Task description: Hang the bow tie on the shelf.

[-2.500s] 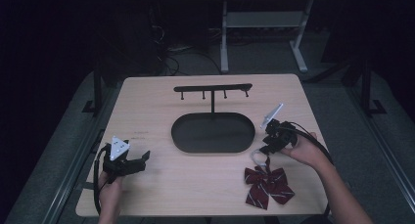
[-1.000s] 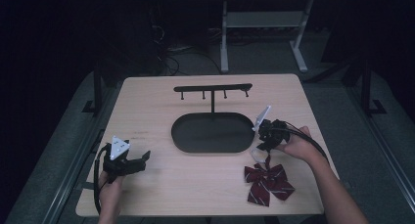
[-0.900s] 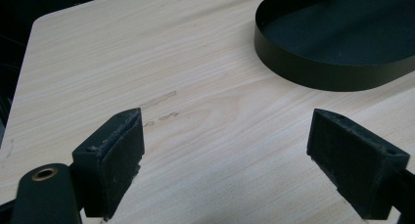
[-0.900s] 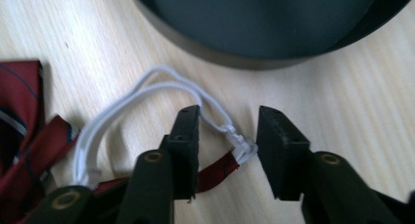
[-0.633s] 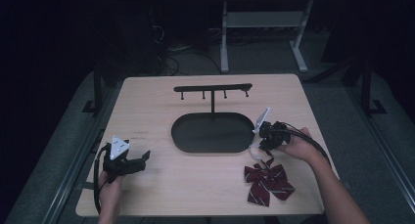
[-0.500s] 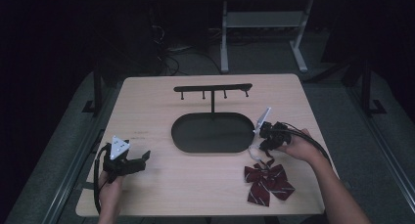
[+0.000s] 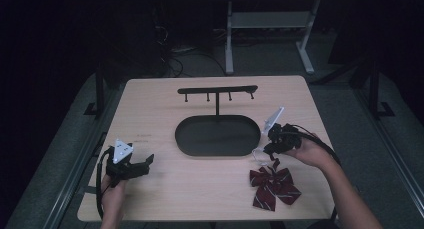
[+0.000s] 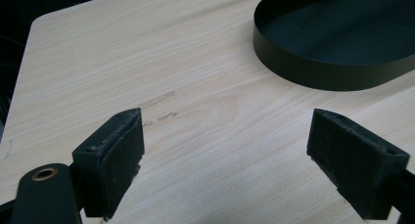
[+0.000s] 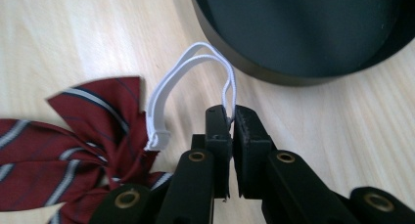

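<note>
Right hand-held gripper [image 9: 231, 117] pinches white elastic loop [image 9: 193, 70] beside bow tie [image 9: 73, 150].

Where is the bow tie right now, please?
In the high view the bow tie lies near the table's front right corner, just before the black tray, its white strap pinched in the right tool.

The left claw [image 7: 142, 164] is held low at the near left by the left hand [image 7: 114, 195], its jaws spread wide apart with nothing between them. The right claw [image 9: 231, 120] is gripped by the right hand [image 7: 310, 151], forearm angled in from the lower right; its jaws have just been closing and are pressed together.
</note>
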A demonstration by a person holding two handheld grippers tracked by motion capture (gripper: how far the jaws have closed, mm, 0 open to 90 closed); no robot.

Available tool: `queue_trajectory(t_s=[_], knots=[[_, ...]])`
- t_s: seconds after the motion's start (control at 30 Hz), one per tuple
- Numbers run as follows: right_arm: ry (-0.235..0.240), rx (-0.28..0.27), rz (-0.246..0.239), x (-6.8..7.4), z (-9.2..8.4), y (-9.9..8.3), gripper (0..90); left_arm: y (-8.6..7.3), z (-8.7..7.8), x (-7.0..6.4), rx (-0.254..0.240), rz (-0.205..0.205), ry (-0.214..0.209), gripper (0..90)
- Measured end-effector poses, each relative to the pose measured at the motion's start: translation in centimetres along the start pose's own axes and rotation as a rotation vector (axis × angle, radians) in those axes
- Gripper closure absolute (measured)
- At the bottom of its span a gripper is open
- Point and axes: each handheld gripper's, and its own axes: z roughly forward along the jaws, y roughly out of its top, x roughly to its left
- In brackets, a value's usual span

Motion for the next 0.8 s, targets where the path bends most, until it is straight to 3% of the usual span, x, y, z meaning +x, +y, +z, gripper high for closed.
queue_trajectory(t_s=[0.8], knots=[[-0.031,-0.074,-0.083,2.2,-4.7,3.2,85.1,0.0,0.0,0.0,0.001,0.000,0.001,13.5]])
